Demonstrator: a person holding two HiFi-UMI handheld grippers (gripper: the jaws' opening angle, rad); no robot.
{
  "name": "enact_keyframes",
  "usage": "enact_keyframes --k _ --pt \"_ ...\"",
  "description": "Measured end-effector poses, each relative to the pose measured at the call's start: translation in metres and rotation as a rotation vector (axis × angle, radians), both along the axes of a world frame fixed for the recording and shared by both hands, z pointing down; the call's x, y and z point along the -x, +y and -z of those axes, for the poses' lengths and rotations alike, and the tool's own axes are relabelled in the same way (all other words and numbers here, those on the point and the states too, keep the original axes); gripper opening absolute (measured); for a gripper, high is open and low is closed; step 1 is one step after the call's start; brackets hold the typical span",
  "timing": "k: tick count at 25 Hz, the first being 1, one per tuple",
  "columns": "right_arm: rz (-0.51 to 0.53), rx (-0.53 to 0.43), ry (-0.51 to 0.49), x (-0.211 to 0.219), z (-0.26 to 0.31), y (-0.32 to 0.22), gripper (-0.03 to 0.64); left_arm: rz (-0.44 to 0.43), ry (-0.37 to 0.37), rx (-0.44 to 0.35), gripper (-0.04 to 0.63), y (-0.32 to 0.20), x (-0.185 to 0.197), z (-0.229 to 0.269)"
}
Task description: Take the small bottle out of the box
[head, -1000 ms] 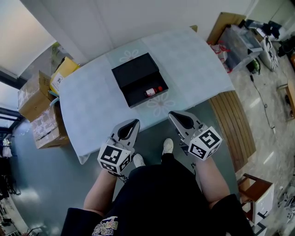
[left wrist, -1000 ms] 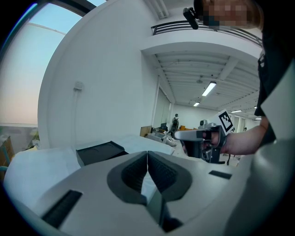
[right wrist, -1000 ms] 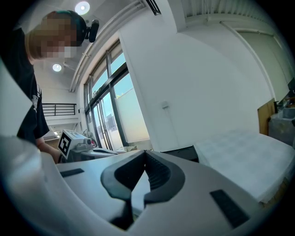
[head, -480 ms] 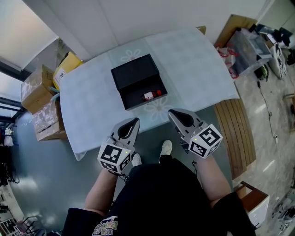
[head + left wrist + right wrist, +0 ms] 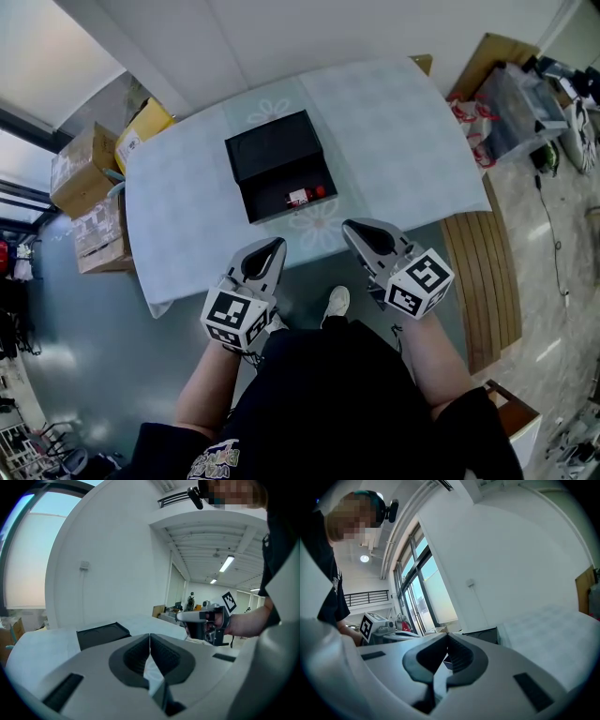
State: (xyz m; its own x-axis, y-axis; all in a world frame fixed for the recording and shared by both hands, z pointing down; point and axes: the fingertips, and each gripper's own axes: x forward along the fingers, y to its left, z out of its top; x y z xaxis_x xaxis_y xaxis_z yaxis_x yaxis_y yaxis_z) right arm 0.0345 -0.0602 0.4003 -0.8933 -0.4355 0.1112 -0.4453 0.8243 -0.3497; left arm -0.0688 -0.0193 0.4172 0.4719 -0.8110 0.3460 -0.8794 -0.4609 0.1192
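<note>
You are holding the left gripper [image 5: 272, 247] and the right gripper [image 5: 353, 229] on the near side of the box [image 5: 272, 145], short of the edge of the table [image 5: 187, 220]. Both are clenched tip to tip on nothing. Beyond them, the small bottle [image 5: 300, 197] is lying on its side in the box's open near half, toward its right end. Its long axis is running across your reach, with the red cap [image 5: 322, 191] pointing to the box's right. It is sitting ahead, between the two grippers, so I judge the right one marginally better placed, facing the cap end.
</note>
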Motion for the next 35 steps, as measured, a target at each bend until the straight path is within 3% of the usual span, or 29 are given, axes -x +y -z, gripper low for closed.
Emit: enact_keyframes --k 13,35 --pt "0.016 0.01 -0.024 -0.019 0.001 -0.017 0.021 0.017 -0.039 0.02 0.029 -0.023 -0.016 -0.003" --pt "-0.043 0.027 -0.076 -0.041 0.0 -0.028 0.021 -0.088 -0.144 0.084 0.031 -0.049 -0.045 -0.021"
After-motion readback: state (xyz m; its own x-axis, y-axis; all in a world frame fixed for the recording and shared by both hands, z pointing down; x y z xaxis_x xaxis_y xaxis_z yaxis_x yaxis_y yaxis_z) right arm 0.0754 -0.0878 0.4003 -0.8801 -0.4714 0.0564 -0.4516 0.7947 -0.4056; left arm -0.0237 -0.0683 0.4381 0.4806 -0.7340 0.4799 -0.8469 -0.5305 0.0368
